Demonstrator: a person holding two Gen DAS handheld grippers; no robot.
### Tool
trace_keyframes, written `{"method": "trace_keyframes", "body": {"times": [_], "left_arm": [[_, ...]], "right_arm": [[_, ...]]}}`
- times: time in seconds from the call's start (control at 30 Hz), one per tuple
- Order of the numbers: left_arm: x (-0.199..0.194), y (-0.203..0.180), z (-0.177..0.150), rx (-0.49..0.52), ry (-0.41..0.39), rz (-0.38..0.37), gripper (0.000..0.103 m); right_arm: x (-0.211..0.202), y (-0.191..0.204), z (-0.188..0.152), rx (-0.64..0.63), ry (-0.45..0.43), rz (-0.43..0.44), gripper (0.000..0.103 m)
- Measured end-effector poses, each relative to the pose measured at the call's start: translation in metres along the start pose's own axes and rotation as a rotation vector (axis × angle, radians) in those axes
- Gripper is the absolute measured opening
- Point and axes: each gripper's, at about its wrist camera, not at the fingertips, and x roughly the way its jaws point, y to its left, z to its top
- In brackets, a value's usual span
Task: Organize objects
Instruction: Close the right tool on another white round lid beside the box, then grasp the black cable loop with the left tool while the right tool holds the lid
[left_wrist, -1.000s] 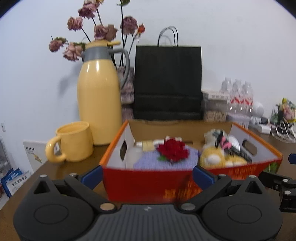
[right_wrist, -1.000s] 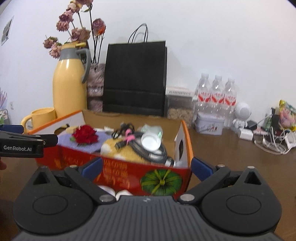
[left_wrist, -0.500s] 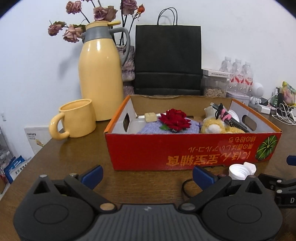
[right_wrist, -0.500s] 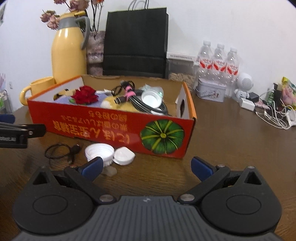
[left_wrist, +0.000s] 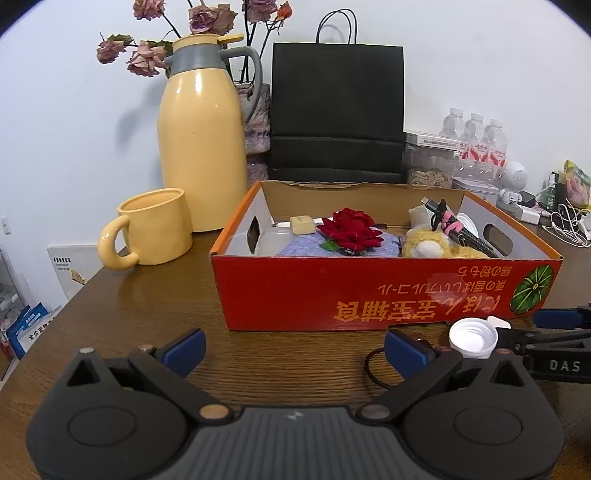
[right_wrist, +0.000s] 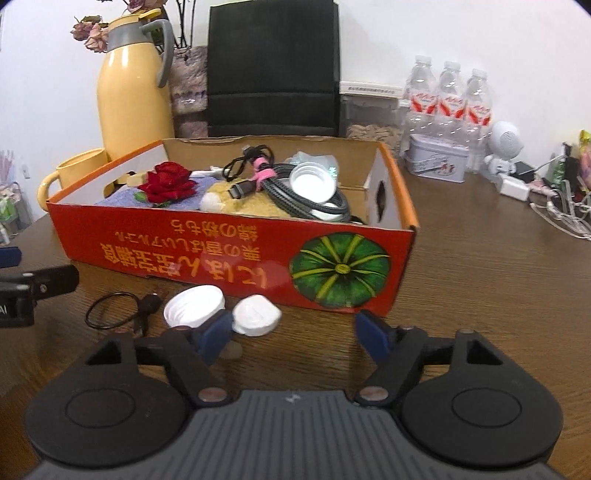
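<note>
A red cardboard box (left_wrist: 369, 295) (right_wrist: 221, 251) stands on the brown table, holding a red rose (left_wrist: 351, 230), a purple knit cloth, a yellow plush and a black cable with a pink tie (right_wrist: 280, 184). In front of the box lie two white caps (right_wrist: 194, 306) (right_wrist: 256, 315) and a black loop (right_wrist: 110, 310). My right gripper (right_wrist: 295, 334) hovers just behind the caps, its jaws closing. The left fingertip sits between the two caps and neither pad presses on anything. My left gripper (left_wrist: 295, 349) stands open over bare table, left of one cap (left_wrist: 472, 341).
Behind the box stand a yellow thermos (left_wrist: 203, 147), a yellow mug (left_wrist: 155, 229), a black paper bag (left_wrist: 336, 110) and dried flowers. At the back right are water bottles (right_wrist: 450, 92), a tin (right_wrist: 437, 162), a small white robot figure and tangled chargers (right_wrist: 554, 199).
Both views have drawn back from the box and tipped down, bringing the caps and the loop on the table into sight. The right jaws have narrowed; the left jaws stay wide.
</note>
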Motion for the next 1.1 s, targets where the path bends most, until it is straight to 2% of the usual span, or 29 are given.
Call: {"method": "trace_keyframes", "body": {"times": [0.1, 0.13, 0.17, 0.2, 0.3, 0.47, 0.63, 0.73, 0.9, 0.97, 1.1], "left_arm": [[0.001, -0.001, 0.0, 0.004, 0.004, -0.005, 0.103], [0.001, -0.001, 0.0, 0.006, 0.006, -0.007, 0.103], [0.001, -0.002, 0.0, 0.009, 0.007, -0.008, 0.103], [0.002, -0.002, -0.001, 0.011, 0.009, -0.011, 0.103], [0.003, -0.005, -0.001, 0.02, 0.015, -0.028, 0.103], [0.002, -0.015, -0.002, 0.027, 0.007, -0.066, 0.103], [-0.004, -0.038, -0.004, 0.079, -0.046, -0.092, 0.101], [-0.003, -0.052, -0.006, 0.115, -0.048, -0.08, 0.089], [0.007, -0.066, -0.007, 0.143, -0.005, -0.055, 0.07], [0.01, -0.068, -0.007, 0.148, -0.004, -0.058, 0.067], [0.02, -0.075, -0.006, 0.161, 0.034, -0.065, 0.053]], "right_arm": [[0.003, 0.002, 0.002, -0.004, 0.011, 0.039, 0.053], [0.004, 0.003, 0.002, -0.006, 0.017, 0.049, 0.045], [0.003, 0.003, 0.002, -0.008, 0.012, 0.056, 0.032], [0.003, 0.003, 0.002, -0.008, 0.01, 0.069, 0.028], [-0.002, 0.003, 0.0, -0.01, -0.005, 0.074, 0.027], [-0.016, -0.001, 0.0, 0.013, -0.066, 0.036, 0.027], [-0.027, -0.008, 0.001, 0.045, -0.107, 0.005, 0.028], [-0.035, -0.009, 0.002, 0.044, -0.129, 0.009, 0.028], [-0.043, -0.005, 0.001, 0.029, -0.157, 0.023, 0.028], [-0.045, -0.004, 0.001, 0.029, -0.163, 0.027, 0.028], [-0.047, -0.003, 0.001, 0.027, -0.167, 0.03, 0.028]]}}
